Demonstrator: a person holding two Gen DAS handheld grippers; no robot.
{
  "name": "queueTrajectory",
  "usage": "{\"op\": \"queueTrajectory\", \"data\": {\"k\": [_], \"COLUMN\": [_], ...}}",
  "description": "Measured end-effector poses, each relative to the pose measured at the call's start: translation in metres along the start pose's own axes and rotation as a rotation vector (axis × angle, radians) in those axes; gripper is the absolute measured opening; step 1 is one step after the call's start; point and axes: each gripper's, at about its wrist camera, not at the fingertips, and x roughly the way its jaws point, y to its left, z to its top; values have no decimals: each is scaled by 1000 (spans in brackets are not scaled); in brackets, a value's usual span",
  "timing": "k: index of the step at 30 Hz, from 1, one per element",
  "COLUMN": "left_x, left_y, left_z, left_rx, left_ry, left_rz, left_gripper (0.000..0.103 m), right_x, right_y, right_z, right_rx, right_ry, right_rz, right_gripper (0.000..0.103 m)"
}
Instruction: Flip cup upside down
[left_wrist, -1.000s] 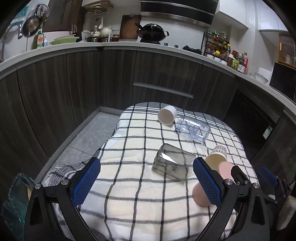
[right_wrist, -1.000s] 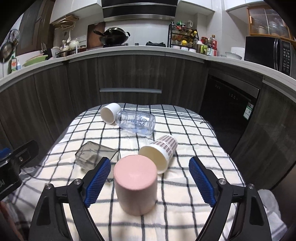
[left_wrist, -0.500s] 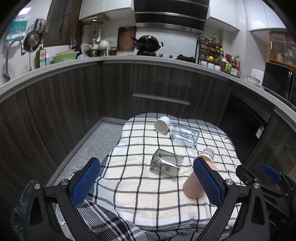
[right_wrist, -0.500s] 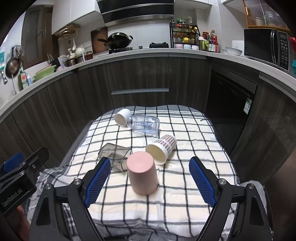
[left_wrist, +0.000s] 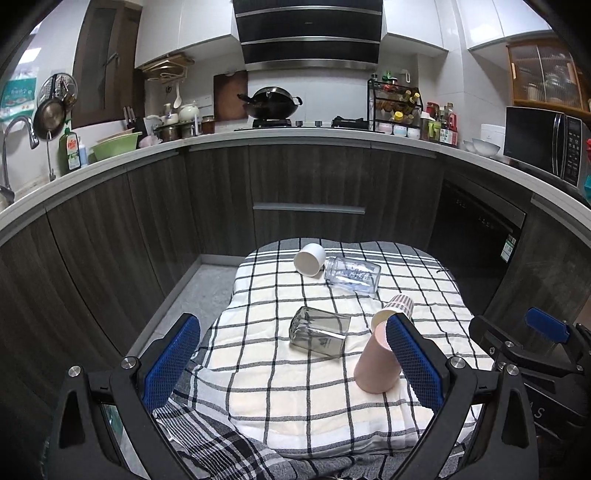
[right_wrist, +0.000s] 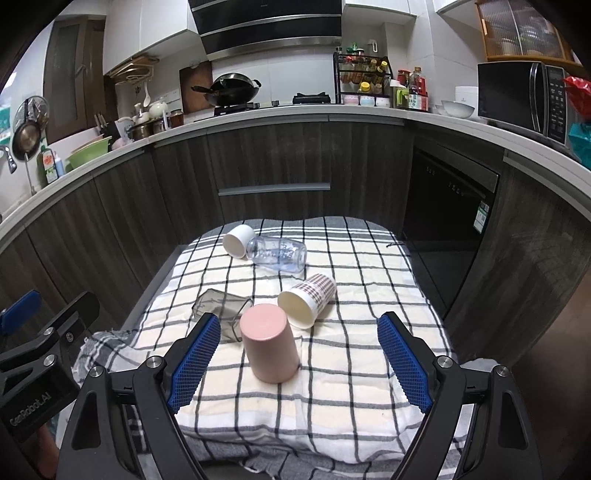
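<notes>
Pink cup (left_wrist: 376, 363) stands upside down on the checked cloth (left_wrist: 295, 398).

Left view: the left tongs (left_wrist: 291, 365) are wide open and hold nothing; the cup is partly hidden behind the right-hand finger (left_wrist: 412, 363).
Right view: the right tongs (right_wrist: 298, 365) are wide open too, and the cup (right_wrist: 269, 343) stands between the fingers, touching neither, with a checked cup (right_wrist: 306, 301) lying behind it.

"GenRobot.AI" in white on the left gripper (right_wrist: 35, 373) body, print on the clear bottle (right_wrist: 277, 254) too blurred to read
</notes>
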Motion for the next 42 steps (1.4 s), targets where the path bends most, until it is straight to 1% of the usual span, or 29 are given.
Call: {"op": "queueTrajectory", "data": {"k": [4,42], "left_x": [0,1], "left_y": [-2,-1], "left_z": [1,1], "left_rx": [13,5], "left_ry": [-5,0], "left_rz": [-4,-1], "left_gripper": [103,103], "right_x": [-3,-2], "right_y": [-1,-4], "right_z": [2,3], "right_rx": [-2,5], "right_ry": [-11,-3], "right_rz": [-8,-4], "right_gripper": [87,87]}}
